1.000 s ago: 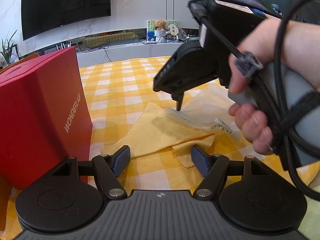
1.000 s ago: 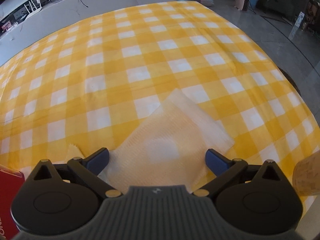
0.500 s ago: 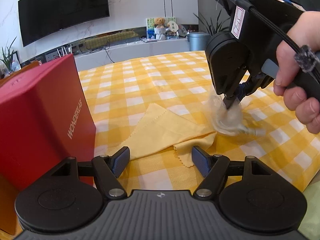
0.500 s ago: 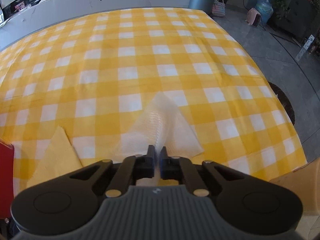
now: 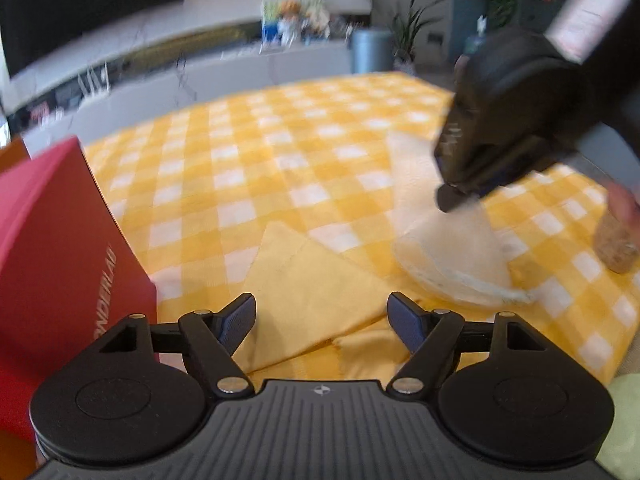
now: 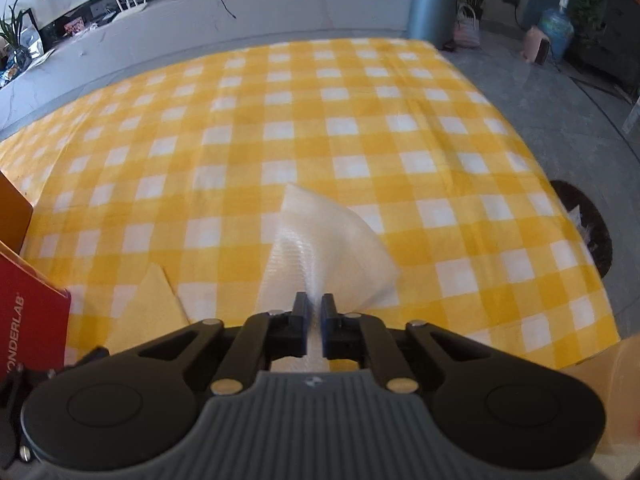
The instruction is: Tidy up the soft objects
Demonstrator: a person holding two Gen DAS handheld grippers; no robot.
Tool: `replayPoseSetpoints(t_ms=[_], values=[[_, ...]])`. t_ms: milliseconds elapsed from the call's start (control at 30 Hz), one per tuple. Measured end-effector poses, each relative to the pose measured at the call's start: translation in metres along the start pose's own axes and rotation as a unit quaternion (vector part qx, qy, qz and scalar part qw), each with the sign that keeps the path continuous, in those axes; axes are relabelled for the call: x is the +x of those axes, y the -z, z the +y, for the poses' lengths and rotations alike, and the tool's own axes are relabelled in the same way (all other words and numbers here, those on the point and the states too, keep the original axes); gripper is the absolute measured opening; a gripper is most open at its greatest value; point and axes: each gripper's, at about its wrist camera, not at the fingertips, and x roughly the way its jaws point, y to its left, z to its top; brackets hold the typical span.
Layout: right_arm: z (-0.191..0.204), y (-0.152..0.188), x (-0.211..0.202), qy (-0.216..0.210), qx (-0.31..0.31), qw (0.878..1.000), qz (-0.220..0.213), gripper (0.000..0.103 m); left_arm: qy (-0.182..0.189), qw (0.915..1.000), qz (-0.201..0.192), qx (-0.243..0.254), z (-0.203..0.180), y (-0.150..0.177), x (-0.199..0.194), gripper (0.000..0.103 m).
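A thin white cloth [image 6: 320, 248] is pinched at its near edge by my right gripper [image 6: 315, 308], which is shut on it and holds it lifted off the yellow checked tablecloth [image 6: 280, 120]. In the left wrist view the same white cloth [image 5: 452, 256] hangs from the right gripper [image 5: 456, 200] as a cone. A folded yellow cloth [image 5: 316, 296] lies flat just ahead of my open, empty left gripper [image 5: 322, 316]; its corner also shows in the right wrist view [image 6: 148, 304].
A red WONDERLAB box [image 5: 56, 256] stands upright to the left, also visible in the right wrist view [image 6: 28, 320]. A cork-coloured object [image 5: 616, 244] is at the right edge. The table's right edge [image 6: 580, 240] drops to grey floor.
My right gripper closed on the white cloth and lifted it up and to the right, off the yellow cloth. My left gripper stayed open and shifted slightly.
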Motion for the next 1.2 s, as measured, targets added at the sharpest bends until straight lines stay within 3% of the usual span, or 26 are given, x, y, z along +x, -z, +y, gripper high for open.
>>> replayPoseSetpoints(t_ms=[33,100,133,200,400,500,967,1033,1100,1167,1200], values=[[-0.003,0.001,0.003,0.000,0.013,1.000,0.006,0.019,0.008,0.9999,0.003,-0.009,0.002,-0.001,0.002,0.095],[-0.010,-0.001,0.005,-0.004,0.033,0.999,0.012,0.054,0.018,0.9998,-0.001,-0.009,0.003,0.001,0.003,0.096],[-0.012,-0.003,0.004,-0.001,0.040,0.999,0.014,0.089,0.023,0.9997,-0.003,0.001,0.001,0.002,0.002,0.096],[-0.015,-0.003,0.002,0.004,0.052,0.998,0.015,0.101,0.048,0.9983,-0.010,0.032,-0.003,0.005,0.002,0.102],[-0.015,0.002,0.036,0.024,0.096,0.991,0.089,0.101,0.062,0.9967,-0.015,0.051,-0.012,0.010,0.007,0.103],[-0.004,0.001,0.040,0.060,0.091,0.991,0.075,0.101,0.056,0.9973,-0.016,0.045,-0.014,0.009,0.007,0.103],[0.009,-0.002,0.044,0.080,0.124,0.988,0.045,0.101,0.038,0.9972,-0.058,0.029,-0.012,0.021,-0.007,0.103],[0.011,-0.003,0.044,0.080,0.120,0.989,0.042,0.101,0.042,0.9967,-0.065,0.026,-0.011,0.023,-0.012,0.080],[0.013,-0.003,0.044,0.075,0.109,0.990,0.039,0.101,0.044,0.9960,-0.070,0.033,-0.012,0.024,-0.015,0.067],[0.014,-0.002,0.040,0.069,0.092,0.993,0.022,0.089,0.044,0.9955,-0.071,0.045,-0.014,0.023,-0.017,0.052],[0.014,-0.002,0.038,0.068,0.083,0.994,0.014,0.083,0.038,0.9958,-0.069,0.047,-0.015,0.022,-0.018,0.039]])
